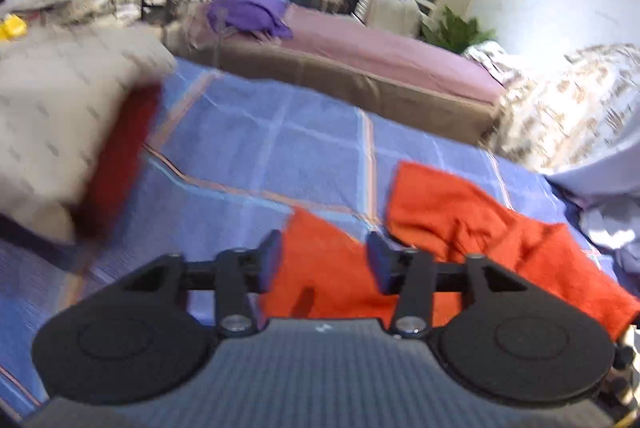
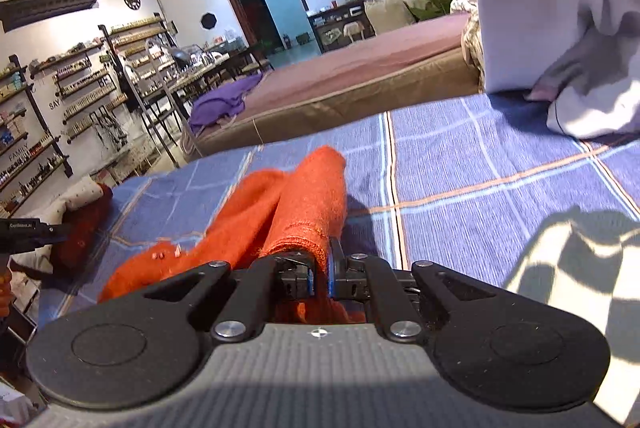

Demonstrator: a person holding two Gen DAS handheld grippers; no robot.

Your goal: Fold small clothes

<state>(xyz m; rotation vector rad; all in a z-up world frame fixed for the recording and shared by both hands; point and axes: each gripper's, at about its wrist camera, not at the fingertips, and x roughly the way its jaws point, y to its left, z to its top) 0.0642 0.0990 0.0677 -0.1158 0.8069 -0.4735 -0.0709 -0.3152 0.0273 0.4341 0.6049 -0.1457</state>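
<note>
An orange knitted garment (image 1: 452, 211) lies crumpled on the blue checked bedcover (image 1: 272, 139). My left gripper (image 1: 324, 248) hangs above one end of it, jaws apart. Orange cloth shows between the fingers, and the pads do not press on it. In the right wrist view my right gripper (image 2: 322, 260) is shut on a bunched edge of the orange garment (image 2: 308, 199). The cloth rises from its jaws in a fold and trails off to the left. My left gripper shows only as a black part (image 2: 28, 230) at that view's left edge, apart from the cloth.
A beige garment with a dark red one (image 1: 124, 155) against it lies at the left of the bedcover. White cloth (image 2: 560, 27) hangs and piles at the right. Beyond the cover's far edge stands a pink mattress (image 1: 380, 47) with a purple blanket (image 1: 248, 11).
</note>
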